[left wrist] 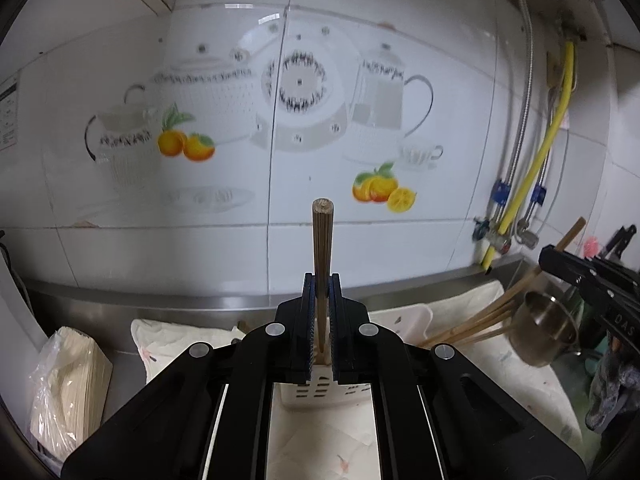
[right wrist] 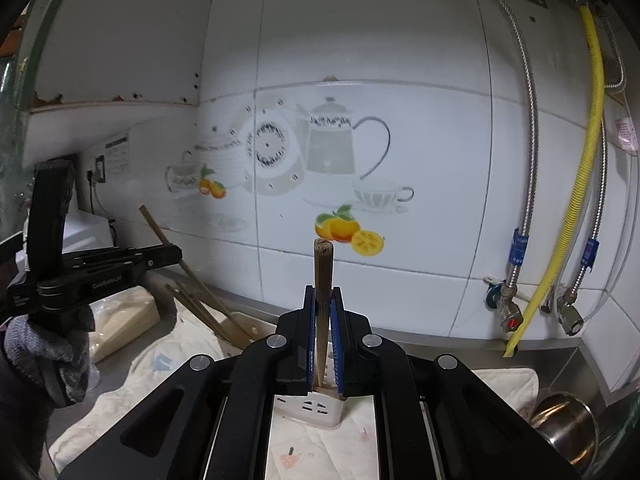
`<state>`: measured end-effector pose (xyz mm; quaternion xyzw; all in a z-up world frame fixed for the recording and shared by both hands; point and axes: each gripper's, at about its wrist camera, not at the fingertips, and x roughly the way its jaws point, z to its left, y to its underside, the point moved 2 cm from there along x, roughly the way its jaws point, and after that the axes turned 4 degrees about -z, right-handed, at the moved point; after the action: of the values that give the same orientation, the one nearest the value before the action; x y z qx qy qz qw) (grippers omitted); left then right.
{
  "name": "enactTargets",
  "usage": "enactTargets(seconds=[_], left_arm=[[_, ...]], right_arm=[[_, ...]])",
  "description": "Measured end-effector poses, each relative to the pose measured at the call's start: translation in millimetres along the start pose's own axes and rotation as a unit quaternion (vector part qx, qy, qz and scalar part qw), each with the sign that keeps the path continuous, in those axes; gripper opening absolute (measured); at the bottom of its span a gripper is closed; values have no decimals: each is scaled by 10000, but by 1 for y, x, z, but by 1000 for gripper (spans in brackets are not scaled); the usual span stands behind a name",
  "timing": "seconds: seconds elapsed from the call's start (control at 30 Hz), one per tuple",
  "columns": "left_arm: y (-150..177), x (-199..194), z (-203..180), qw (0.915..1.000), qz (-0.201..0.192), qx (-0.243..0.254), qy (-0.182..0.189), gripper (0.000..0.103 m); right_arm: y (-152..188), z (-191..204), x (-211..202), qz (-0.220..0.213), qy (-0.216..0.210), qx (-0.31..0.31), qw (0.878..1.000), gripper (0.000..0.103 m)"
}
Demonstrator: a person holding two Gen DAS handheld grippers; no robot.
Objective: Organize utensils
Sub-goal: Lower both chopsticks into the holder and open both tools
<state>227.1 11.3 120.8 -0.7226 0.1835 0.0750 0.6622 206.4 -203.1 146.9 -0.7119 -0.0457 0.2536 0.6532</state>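
Left wrist view: left gripper [left wrist: 322,280] clenched on a single brown chopstick [left wrist: 322,240], which stands upright between the blue pads; its blunt end is up against the tiled wall [left wrist: 360,240], its lower tip hidden behind the black gripper body. Below, a white slotted utensil holder [left wrist: 320,392] shows only partly, cut off by the gripper frame. It sits on a pale printed cloth [left wrist: 500,380] on the steel counter. At right, the right gripper [left wrist: 550,258] is in frame, blurred. A bundle of loose chopsticks [left wrist: 472,328] fans out near a steel pot [left wrist: 548,332]; how many, hard to tell. At left, a plastic bag of flat pale items [left wrist: 68,380], contents unclear.

Right wrist view: right gripper [right wrist: 323,300] is likewise clamped on one upright chopstick [right wrist: 322,272], tip lost behind the fingers, just over the white holder [right wrist: 312,412]. At far left the other gripper [right wrist: 168,256] is side-on, held by a grey-gloved hand [right wrist: 48,356]; its grip is not visible from here. More chopsticks [right wrist: 208,312] lean at far left. The pot [right wrist: 568,428] is cut by the lens edge at near right.
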Motion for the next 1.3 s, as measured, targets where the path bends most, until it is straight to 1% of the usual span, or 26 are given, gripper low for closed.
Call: enactTargets(seconds=[0.23,0.43,0.57,0.7,0.73,0.77,0.83,0.87,0.9,0.93,0.97,1.07,1.1,1.17,1.2,1.23,1.27,1.3], left_arm=[[10,14,5,9998,206,-8,-17,5],[13,19,5,9996,292,0,-40,5],[14,19,6,9996,282,-52,-44,6],[12,16,5,9997,228,-59,-20,8],[12,14,4,9998,212,-54,-16,11],[11,13,4,9998,200,-47,-14,13],[10,8,2,9999,151,-14,-35,21],[9,5,1,9999,126,-2,-37,23],[9,1,0,9999,90,6,-57,30],[8,-3,-1,9999,56,14,-84,40],[8,-6,-1,9999,24,30,-100,42],[9,-20,-4,9999,-52,86,-112,44],[11,-25,-4,9999,-76,73,-114,49],[15,-33,-5,9999,-98,69,-116,51],[17,-37,-5,9998,-101,74,-120,54],[21,-42,-5,9998,-103,69,-143,61],[24,-45,-4,9998,-97,60,-152,64],[28,-48,-4,9998,-85,58,-146,65]], right_arm=[[13,-4,26,224,-98,201,9995,7],[26,-2,43,459,-168,273,9984,7],[32,-3,49,565,-171,290,9978,8],[33,-4,47,548,-149,302,9979,8],[32,-5,46,529,-136,302,9980,9],[31,-6,44,507,-127,305,9982,13],[29,-8,40,451,-104,321,9984,18],[28,-8,38,429,-99,314,9985,19],[27,-8,34,401,-93,299,9987,20],[26,-7,30,375,-83,287,9988,23],[26,-7,27,354,-77,274,9990,28],[25,-5,15,273,-32,203,9994,35],[26,-4,10,256,-17,180,9995,37],[28,-2,0,226,7,161,9996,45],[30,-1,-5,219,23,157,9996,46],[31,0,-8,214,30,159,9996,49],[33,1,-12,213,29,166,9996,54],[37,3,-17,214,33,177,9996,56]])
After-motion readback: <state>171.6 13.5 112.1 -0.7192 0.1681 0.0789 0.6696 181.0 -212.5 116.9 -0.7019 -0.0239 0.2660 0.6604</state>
